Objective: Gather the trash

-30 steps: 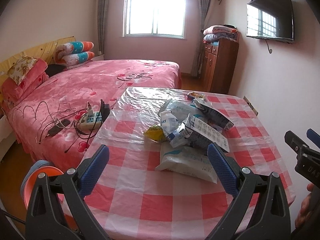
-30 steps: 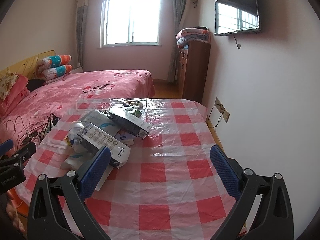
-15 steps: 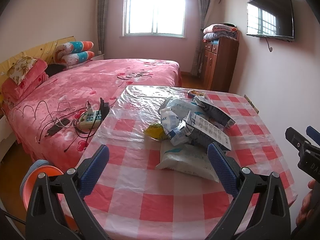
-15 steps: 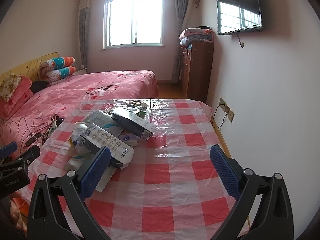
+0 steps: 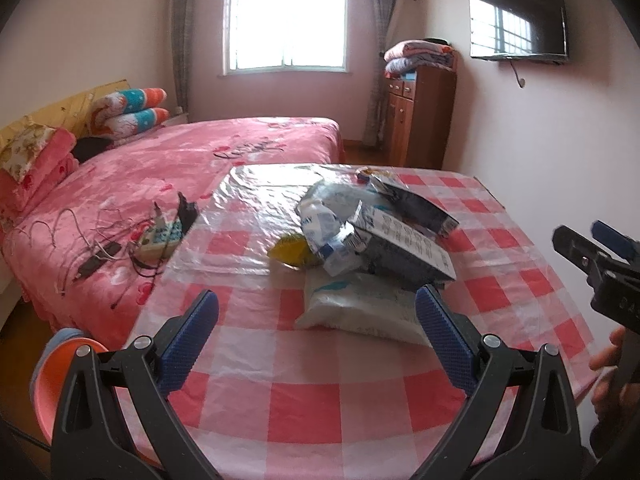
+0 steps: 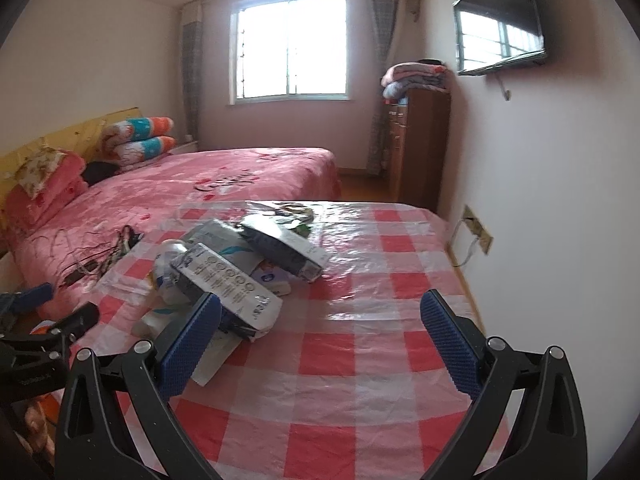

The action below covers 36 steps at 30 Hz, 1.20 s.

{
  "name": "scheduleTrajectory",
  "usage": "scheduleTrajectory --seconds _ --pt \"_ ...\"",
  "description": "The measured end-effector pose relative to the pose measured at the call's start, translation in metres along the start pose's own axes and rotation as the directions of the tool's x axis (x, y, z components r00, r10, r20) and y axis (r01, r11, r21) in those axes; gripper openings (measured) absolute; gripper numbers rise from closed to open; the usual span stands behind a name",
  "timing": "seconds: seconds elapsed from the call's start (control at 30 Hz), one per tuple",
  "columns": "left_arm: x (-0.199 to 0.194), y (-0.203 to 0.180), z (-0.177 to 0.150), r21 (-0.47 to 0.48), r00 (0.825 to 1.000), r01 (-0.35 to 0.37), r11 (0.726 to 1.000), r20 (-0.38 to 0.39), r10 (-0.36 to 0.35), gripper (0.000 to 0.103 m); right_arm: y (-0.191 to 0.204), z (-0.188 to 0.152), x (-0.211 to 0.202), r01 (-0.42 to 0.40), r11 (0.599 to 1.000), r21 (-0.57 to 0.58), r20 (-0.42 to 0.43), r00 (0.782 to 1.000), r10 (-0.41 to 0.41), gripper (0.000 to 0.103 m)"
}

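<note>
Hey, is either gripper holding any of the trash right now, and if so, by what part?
Nothing is held. The left gripper and the right gripper are both open above the table, short of the trash pile.

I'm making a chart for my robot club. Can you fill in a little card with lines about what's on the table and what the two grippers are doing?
Place: bedroom, table with red-checked cloth beside a pink bed
Trash: pile of boxes and wrappers mid-table
Nearest piece: white packet
Yellow bit: wrapper at pile's left edge
Left gripper: open, empty, facing the pile
Right gripper: open, empty, over the table
Collected yet: nothing held
</note>
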<state>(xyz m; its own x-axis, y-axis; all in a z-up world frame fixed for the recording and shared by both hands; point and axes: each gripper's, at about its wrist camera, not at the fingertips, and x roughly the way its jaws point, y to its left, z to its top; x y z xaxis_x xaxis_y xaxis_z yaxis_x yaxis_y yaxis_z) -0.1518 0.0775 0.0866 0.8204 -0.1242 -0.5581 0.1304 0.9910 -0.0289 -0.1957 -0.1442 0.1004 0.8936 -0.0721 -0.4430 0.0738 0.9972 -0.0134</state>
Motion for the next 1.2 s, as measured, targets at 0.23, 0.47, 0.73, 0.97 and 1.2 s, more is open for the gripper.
scheduleTrajectory --seconds 0.23,0.47,0.73,0.97,1.2 --pt "0.019 -0.010 -0.013 0.056 0.995 0.075 0.996 -0.067 -0.071 0.099 -0.014 -0.012 0.034 -0.103 0.992 0.076 -0.125 0.986 0.112 0.099" --pt "0.049 -0.008 -0.025 -0.034 0.968 0.151 0.988 -0.197 -0.155 0.099 -0.013 -0.015 0.069 -0.174 0.980 0.098 -0.216 0.957 0.192 0.098" --pt "0.081 0.007 -0.028 -0.293 0.906 0.247 0.923 -0.269 -0.328 0.099 0.016 -0.002 0.107 -0.303 0.953 0.013 -0.265 0.918 0.296 0.073" --pt "0.094 0.006 -0.025 -0.338 0.909 0.220 0.915 -0.268 -0.318 0.099 0.047 0.011 0.141 -0.414 0.904 -0.107 -0.312 0.877 0.365 0.090" --pt "0.107 0.005 -0.020 -0.343 0.913 0.189 0.920 -0.285 -0.294 0.099 0.057 0.014 0.178 -0.478 0.865 -0.149 -0.373 0.838 0.399 0.093"
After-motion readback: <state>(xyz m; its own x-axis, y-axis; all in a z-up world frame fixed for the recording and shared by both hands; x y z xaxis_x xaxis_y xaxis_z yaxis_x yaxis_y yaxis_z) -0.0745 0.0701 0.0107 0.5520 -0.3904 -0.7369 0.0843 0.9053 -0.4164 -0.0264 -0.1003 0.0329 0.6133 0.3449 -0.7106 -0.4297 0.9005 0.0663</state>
